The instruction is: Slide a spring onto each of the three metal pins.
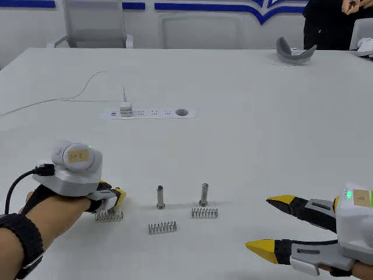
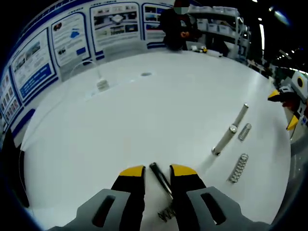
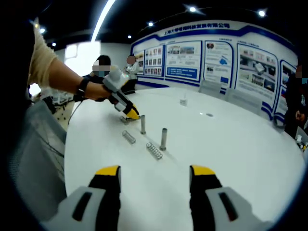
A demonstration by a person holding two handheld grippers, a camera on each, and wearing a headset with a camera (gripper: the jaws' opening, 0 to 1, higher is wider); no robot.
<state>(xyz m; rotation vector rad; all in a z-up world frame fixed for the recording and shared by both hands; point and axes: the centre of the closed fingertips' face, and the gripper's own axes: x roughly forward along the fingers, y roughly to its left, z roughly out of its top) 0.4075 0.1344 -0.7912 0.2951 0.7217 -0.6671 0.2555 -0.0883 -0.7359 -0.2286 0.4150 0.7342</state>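
Springs [image 1: 162, 227] [image 1: 204, 213] [image 1: 109, 216] three, flat on desk [image 1: 245, 116] | right tongs [image 1: 258, 223] wide apart, well right of left standing pin [image 1: 160, 197] | left tongs [image 1: 118, 199] narrowly apart, left of it, lying pin [image 2: 161, 179] between them | other standing pin [image 1: 204, 194] just right | one spring before it, one right, one at left tongs

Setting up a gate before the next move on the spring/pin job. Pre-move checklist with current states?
1. Left pin and right pin standing upright: ok.
2. Third pin sits between the left gripper fingers; actually gripped: cannot tell.
3. Left spring, middle spring and right spring lying loose on the table: ok.
4. Springs on pins: not ok, none yet.
5. Right gripper open and empty: ok.
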